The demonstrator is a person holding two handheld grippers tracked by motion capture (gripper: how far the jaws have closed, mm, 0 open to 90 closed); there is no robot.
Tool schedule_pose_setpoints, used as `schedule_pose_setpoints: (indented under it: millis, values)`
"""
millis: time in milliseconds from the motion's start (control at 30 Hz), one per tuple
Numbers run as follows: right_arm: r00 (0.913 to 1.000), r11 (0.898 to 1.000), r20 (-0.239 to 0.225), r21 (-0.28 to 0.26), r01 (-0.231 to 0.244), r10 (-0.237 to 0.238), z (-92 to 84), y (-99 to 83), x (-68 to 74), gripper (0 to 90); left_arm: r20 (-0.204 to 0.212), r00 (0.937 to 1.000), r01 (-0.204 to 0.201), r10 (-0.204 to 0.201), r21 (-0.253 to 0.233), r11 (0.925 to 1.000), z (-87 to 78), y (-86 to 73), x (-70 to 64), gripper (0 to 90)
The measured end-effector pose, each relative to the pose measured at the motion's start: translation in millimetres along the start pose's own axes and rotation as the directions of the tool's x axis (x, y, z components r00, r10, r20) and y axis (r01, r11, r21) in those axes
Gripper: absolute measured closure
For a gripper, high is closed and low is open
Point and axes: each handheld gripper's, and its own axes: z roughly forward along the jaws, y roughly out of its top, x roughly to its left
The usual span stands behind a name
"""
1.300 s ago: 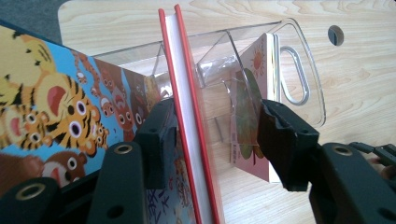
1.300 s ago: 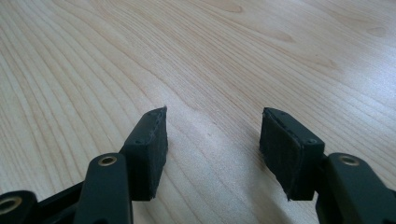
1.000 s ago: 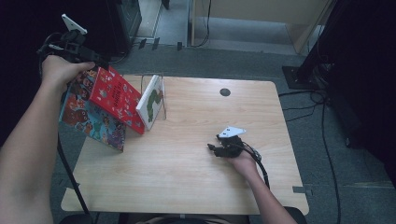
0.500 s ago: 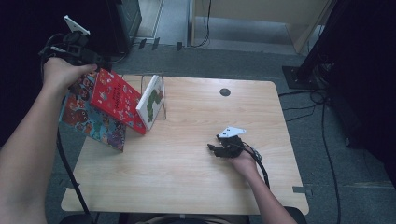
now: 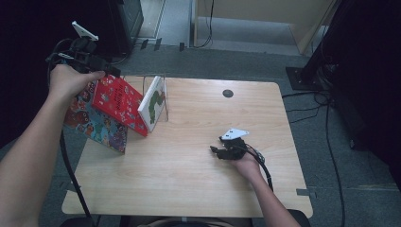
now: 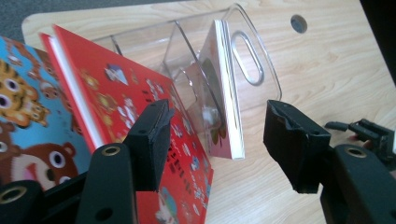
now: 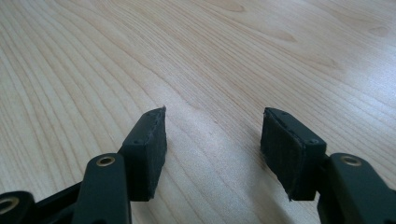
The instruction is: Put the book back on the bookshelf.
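Left gripper (image 6: 215, 140), raised slightly since earlier and released, has the leaning red picture book (image 6: 140, 121) at its ten o'clock; right gripper (image 7: 212, 154) rests released.

You worked at a pale wooden worktop (image 5: 198, 179) with rounded corners and a dark round hole (image 5: 228, 93) near its 12 o'clock edge. Grey floor (image 5: 331, 156) surrounded it. Black cables (image 5: 326, 118) trailed at 3 o'clock, a light wooden cabinet (image 5: 265, 19) stood at 12, and a dark unit (image 5: 127, 19) at 11.
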Motion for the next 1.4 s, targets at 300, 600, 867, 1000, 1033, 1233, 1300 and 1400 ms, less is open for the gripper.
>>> schedule_pose_setpoints:
  millis: [300, 600, 867, 1000, 1033, 1233, 1300, 1400]
  values:
    - [1.0, 1.0, -0.005, 0.003, 0.0, 0.001, -0.2, -0.1, 0.5, 39.7, 0.036, 0.9979, -0.054, 0.054, -0.005, 0.9986, 11.2, -17.0, -19.5, 40.9]
    - [1.0, 1.0, -0.005, 0.002, -0.001, 0.001, -0.2, -0.1, 0.5, 39.6, 0.063, 0.9918, -0.11, 0.111, -0.012, 0.9938, 35.7, -39.6, -41.8, 40.5]
    - [1.0, 1.0, -0.008, 0.004, -0.001, 0.002, -0.4, -0.2, 0.7, 38.9, 0.09, 0.9839, -0.153, 0.155, -0.019, 0.988, 55.3, -65.0, -58.6, 40.3]
    - [1.0, 1.0, -0.008, 0.004, -0.001, 0.001, -0.4, -0.3, 0.8, 38.7, 0.104, 0.9805, -0.164, 0.166, -0.031, 0.986, 63.5, -75.3, -64.9, 40.2]
    - [1.0, 1.0, -0.007, 0.004, -0.001, 0.001, -0.4, -0.3, 0.9, 38.5, 0.107, 0.9804, -0.162, 0.165, -0.035, 0.9861, 66.1, -78.1, -66.9, 40.2]
    - [1.0, 1.0, -0.006, 0.002, -0.001, 0.001, -0.3, -0.4, 1.1, 38.4, 0.093, 0.9715, -0.214, 0.218, -0.047, 0.9757, 85.6, -94.4, -81.1, 40.0]
    - [1.0, 1.0, -0.006, 0.003, -0.001, 0.001, -0.3, -0.4, 1.1, 38.3, 0.108, 0.9674, -0.226, 0.229, -0.038, 0.9733, 92.9, -99.6, -85.3, 39.9]
    - [1.0, 1.0, -0.006, 0.002, 0.002, -0.002, -0.4, -0.5, 1.0, 38.3, 0.129, 0.9642, -0.227, 0.231, -0.046, 0.9727, 100.8, -106.1, -88.8, 39.8]
